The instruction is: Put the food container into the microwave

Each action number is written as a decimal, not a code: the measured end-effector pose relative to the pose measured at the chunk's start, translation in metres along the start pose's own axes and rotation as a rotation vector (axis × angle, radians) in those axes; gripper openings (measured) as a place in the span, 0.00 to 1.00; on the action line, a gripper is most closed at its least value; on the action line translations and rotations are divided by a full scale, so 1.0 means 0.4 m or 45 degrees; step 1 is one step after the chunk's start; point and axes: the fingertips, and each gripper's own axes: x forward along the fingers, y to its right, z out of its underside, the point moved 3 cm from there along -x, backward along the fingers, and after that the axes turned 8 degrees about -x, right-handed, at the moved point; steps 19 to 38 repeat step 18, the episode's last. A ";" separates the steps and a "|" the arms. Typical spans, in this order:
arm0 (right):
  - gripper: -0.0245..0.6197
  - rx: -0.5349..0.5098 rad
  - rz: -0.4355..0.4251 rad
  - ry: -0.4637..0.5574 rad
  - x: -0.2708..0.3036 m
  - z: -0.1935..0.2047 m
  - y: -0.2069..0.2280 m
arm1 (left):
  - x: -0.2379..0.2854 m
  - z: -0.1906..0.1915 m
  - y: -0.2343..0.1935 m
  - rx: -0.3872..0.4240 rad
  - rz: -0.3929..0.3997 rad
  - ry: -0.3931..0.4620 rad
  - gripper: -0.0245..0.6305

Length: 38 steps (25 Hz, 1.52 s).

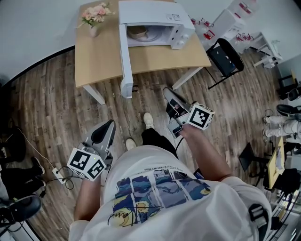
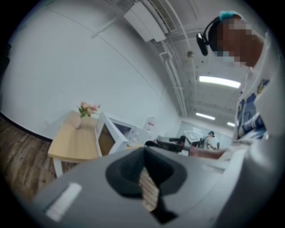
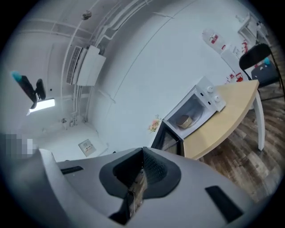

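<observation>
The microwave [image 1: 155, 16] hides most of the food container [image 1: 138, 32].

The tool [image 3: 143, 165] has its jaws pressed together with nothing between them. Ahead and to its right, the microwave [image 3: 198, 104] stands on the tabletop [image 3: 225, 120], its door [image 3: 166, 140] open and the food container [image 3: 183, 121] inside.

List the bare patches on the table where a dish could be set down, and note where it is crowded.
Widest free patch: the table left half, between the flower vase and the open microwave door. A narrower strip lies before the microwave, right of the door. Crowded: the microwave cavity, holding the food container.
</observation>
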 end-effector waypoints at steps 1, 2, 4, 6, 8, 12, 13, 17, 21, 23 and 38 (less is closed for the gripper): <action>0.05 -0.038 0.007 -0.015 -0.001 0.003 0.000 | 0.003 0.002 -0.002 -0.005 0.000 -0.003 0.05; 0.05 -0.078 0.012 -0.030 -0.001 0.006 -0.001 | 0.005 0.004 -0.003 -0.010 -0.002 -0.007 0.05; 0.05 -0.179 0.008 -0.060 0.003 0.009 -0.007 | 0.010 0.005 -0.007 -0.020 -0.005 -0.013 0.05; 0.05 -0.285 -0.008 -0.087 0.012 0.010 -0.012 | 0.015 0.002 -0.011 -0.025 -0.011 -0.015 0.05; 0.05 -0.357 -0.022 -0.109 0.025 0.011 -0.013 | 0.018 -0.003 -0.018 -0.027 -0.021 -0.013 0.05; 0.05 -0.397 -0.039 -0.121 0.053 0.001 -0.004 | 0.028 -0.007 -0.035 -0.037 -0.047 -0.016 0.05; 0.05 -0.401 -0.040 -0.123 0.061 -0.003 0.000 | 0.032 -0.007 -0.040 -0.040 -0.052 -0.017 0.05; 0.05 -0.412 -0.037 -0.139 0.084 -0.019 0.026 | 0.054 -0.013 -0.056 -0.046 -0.067 -0.012 0.05; 0.05 -0.416 -0.034 -0.143 0.090 -0.022 0.035 | 0.060 -0.016 -0.060 -0.048 -0.071 -0.011 0.05; 0.05 -0.416 -0.034 -0.143 0.090 -0.022 0.035 | 0.060 -0.016 -0.060 -0.048 -0.071 -0.011 0.05; 0.05 -0.416 -0.034 -0.143 0.090 -0.022 0.035 | 0.060 -0.016 -0.060 -0.048 -0.071 -0.011 0.05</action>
